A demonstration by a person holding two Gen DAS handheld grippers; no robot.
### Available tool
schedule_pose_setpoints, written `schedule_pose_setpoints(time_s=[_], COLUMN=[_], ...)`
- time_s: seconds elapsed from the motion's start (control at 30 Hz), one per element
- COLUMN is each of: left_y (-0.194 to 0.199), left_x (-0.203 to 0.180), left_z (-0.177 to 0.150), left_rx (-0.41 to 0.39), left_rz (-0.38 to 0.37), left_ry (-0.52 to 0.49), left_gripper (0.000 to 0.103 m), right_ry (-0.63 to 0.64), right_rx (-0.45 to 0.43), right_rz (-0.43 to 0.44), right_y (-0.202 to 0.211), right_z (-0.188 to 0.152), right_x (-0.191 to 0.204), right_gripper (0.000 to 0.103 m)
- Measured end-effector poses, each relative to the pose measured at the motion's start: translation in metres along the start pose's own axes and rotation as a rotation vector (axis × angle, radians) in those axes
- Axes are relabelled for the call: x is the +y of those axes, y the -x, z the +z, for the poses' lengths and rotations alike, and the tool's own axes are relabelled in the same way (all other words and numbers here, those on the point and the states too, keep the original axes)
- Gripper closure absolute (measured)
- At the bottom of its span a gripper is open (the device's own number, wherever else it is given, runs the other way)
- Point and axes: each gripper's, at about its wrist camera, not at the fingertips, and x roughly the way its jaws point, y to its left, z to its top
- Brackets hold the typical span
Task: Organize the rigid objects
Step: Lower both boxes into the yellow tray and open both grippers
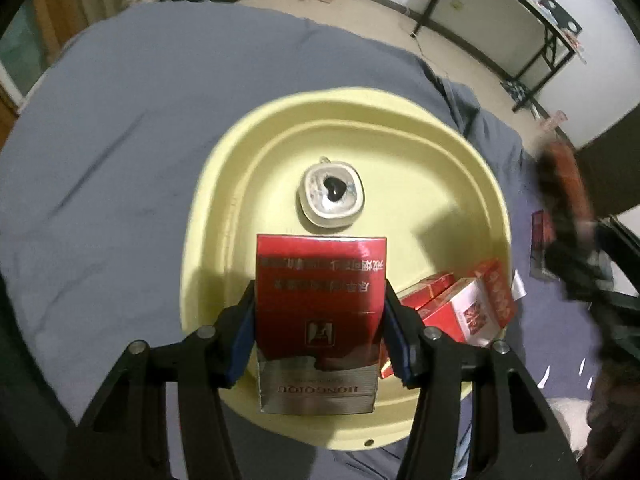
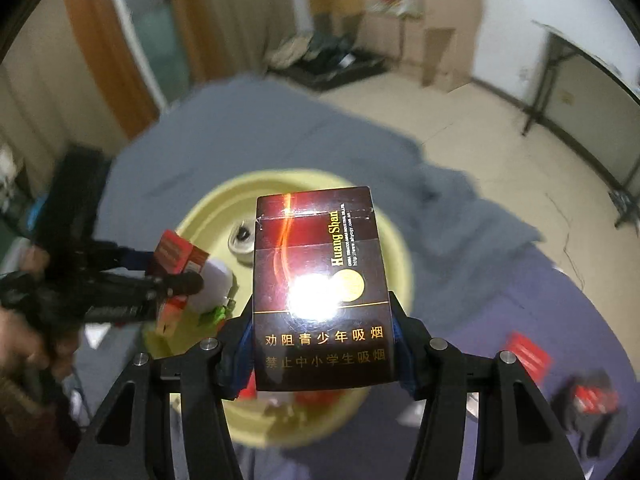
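My left gripper (image 1: pixel 318 316) is shut on a red and silver cigarette pack (image 1: pixel 320 276), held over a pale yellow basin (image 1: pixel 208 216). In the basin lie a small white square case with a black heart (image 1: pixel 330 196) and a few red and white packs (image 1: pixel 460 308). My right gripper (image 2: pixel 322 320) is shut on a dark brown cigarette pack (image 2: pixel 316 248), above the same basin (image 2: pixel 200 212). The left gripper (image 2: pixel 168 270) shows blurred at the left of the right wrist view. The right gripper (image 1: pixel 568 216) is a blur at the right of the left wrist view.
The basin rests on a grey-blue blanket (image 1: pixel 120 120) spread over a bed. Loose red packs (image 2: pixel 528 352) lie on the blanket right of the basin, with another (image 2: pixel 592 400) beside a dark bundle. A black-framed table (image 1: pixel 520 20) stands by the far wall.
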Motion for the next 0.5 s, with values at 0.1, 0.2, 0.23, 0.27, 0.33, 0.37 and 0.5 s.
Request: schedule_pose_setpoints(time_s=[0.1,0.2,0.23,0.27,0.33,0.37,0.5], left_y=[-0.014,-0.020,-0.021,-0.021,-0.017,-0.015,-0.006], left_x=[0.004,0.012,0.013,0.016,0.025,0.029,0.045], left_z=[-0.002,-0.006,-0.007,-0.008,-0.009,-0.010,-0.015], left_rx=[0.018,0.002,-0.005,-0.012,-0.021,-0.027,-0.020], left_rz=[0.036,0.003,-0.005,-0.017,-0.045,-0.063,-0.126], left_ry=[-0.020,0.009,0.011,0.018,0.035,0.050,0.096], left_gripper=[0.046,0.046,0.046,0.046,0.046,0.046,0.042], right_ry=[0.048,0.079,0.082,0.087,0.090,0.086,0.039], right_rx=[0.096,0.126,0.137,0.151,0.175,0.185,0.193], right_rz=[-0.007,-0.040,-0.047,-0.057,-0.073,-0.078,-0.059], right_y=[-0.049,-0.073,-0.079,-0.087,-0.107,-0.121,-0.129], right_z=[0.007,0.009,0.013,0.014,0.033,0.041,0.040], right_x=[0.015,0.026,0.032,0.036,0.038,0.049,0.052], right_gripper=[0.048,0.048,0.048,0.048,0.047,0.047,0.046])
